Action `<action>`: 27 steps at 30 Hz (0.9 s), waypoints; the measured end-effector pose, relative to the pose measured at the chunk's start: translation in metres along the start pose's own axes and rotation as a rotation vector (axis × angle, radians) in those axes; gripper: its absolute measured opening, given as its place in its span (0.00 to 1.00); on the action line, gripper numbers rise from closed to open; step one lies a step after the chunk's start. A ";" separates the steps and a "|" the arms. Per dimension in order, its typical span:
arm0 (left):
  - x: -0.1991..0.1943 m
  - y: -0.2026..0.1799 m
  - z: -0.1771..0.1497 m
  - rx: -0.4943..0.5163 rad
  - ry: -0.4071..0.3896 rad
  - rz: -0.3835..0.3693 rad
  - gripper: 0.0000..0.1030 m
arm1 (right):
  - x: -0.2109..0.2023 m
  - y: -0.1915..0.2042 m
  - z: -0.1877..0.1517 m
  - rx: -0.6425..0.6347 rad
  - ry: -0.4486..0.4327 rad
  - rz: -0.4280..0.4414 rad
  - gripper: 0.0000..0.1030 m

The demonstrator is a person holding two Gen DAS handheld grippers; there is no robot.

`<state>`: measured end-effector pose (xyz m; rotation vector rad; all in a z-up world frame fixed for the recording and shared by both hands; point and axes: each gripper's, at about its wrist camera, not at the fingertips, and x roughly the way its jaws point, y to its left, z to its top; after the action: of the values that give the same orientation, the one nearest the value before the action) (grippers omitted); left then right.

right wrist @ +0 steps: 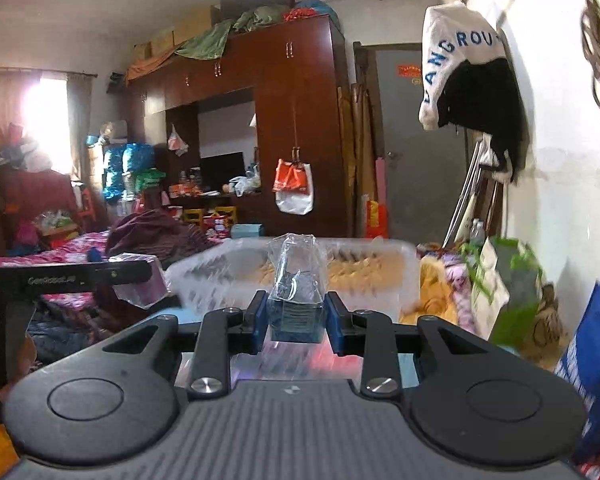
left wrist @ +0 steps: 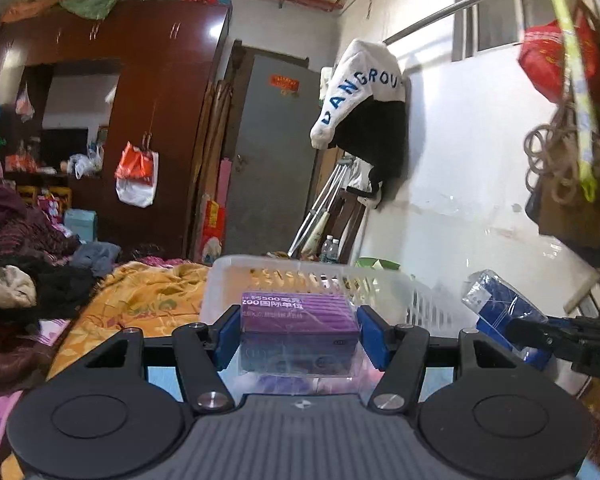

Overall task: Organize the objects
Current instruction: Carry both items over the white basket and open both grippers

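My left gripper (left wrist: 298,334) is shut on a purple box (left wrist: 298,316) wrapped in clear film, held up in front of a white slatted plastic basket (left wrist: 420,300). The right gripper (right wrist: 296,320) is shut on a narrow blue box in clear wrap (right wrist: 296,300), also raised before the same basket (right wrist: 380,264). In the left wrist view the blue box (left wrist: 504,304) shows at the right in the other gripper's black fingers (left wrist: 540,330). In the right wrist view the left gripper's black frame (right wrist: 60,276) and the purple box's corner (right wrist: 140,284) sit at the left.
The basket rests on a bed with an orange quilt (left wrist: 140,296) and piled clothes (left wrist: 20,240). A dark wooden wardrobe (left wrist: 140,120) and grey door (left wrist: 276,160) stand behind. A white wall with a hanging jacket (left wrist: 364,100) and bags (left wrist: 560,80) is on the right.
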<state>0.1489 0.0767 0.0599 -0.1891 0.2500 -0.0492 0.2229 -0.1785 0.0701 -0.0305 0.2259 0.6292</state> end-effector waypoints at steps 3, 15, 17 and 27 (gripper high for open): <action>0.024 0.001 0.015 -0.020 0.030 0.005 0.63 | 0.018 -0.001 0.012 -0.018 0.006 -0.018 0.32; 0.098 -0.006 0.030 -0.017 0.132 0.074 0.63 | 0.086 -0.001 0.016 -0.093 0.118 -0.073 0.32; 0.098 -0.009 0.030 -0.003 0.101 0.055 0.66 | 0.087 0.000 0.013 -0.104 0.123 -0.074 0.34; 0.030 0.005 -0.002 -0.006 0.028 -0.006 0.97 | -0.001 -0.005 -0.040 -0.044 0.038 0.010 1.00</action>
<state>0.1773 0.0796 0.0498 -0.1957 0.2779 -0.0575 0.2171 -0.1871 0.0312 -0.0839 0.2487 0.6444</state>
